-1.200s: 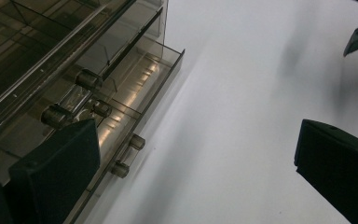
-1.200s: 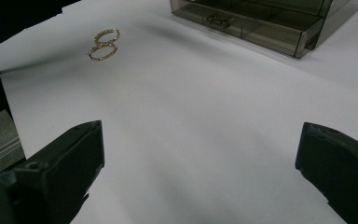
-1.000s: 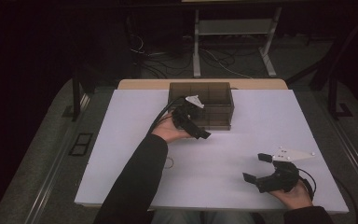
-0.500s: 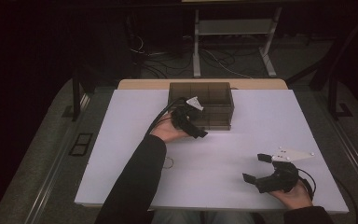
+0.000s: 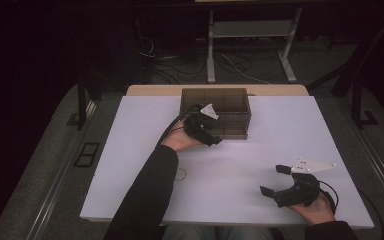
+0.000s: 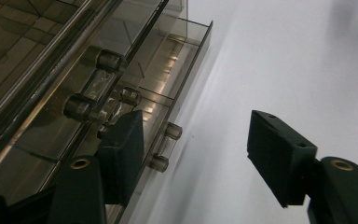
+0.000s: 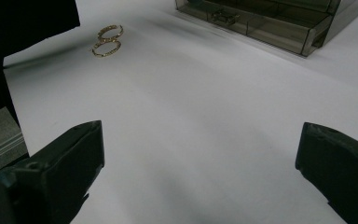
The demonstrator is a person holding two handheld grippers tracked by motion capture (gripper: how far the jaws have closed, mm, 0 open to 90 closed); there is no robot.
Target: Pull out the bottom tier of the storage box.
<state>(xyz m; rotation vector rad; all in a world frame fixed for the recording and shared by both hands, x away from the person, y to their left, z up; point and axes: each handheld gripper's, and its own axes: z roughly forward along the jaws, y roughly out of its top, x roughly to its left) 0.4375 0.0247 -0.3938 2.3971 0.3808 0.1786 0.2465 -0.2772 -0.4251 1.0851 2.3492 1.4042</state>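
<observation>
The jaws of the left gripper (image 6: pixel 191 154) have just been closing and are seen about half open, with nothing actually pinched yet; one pad sits right against the drawer front beside the little clear handle (image 6: pixel 165 147), the other is out over bare table. So the handle looks to be between the jaws but not gripped, as far as can be told.

Just past the jaws, the smoky clear drawer box (image 5: pixel 216 112) is found at the far side of the white table (image 5: pixel 130 150), its bottom drawer (image 6: pixel 177 70) pulled out a bit toward the person. The drawer's long axis runs across the box front, and the handle bar lies along that same line, standing off on two short posts.

What could go wrong: the handle is small and slick, so it could be missed or slipped off if the squeeze lands off-centre, and the light box could get dragged.

The right gripper (image 5: pixel 275 180) is held wide open and empty, well apart, near the table's front edge. Two gold rings (image 7: pixel 107 39) are spotted lying beyond its jaws.
</observation>
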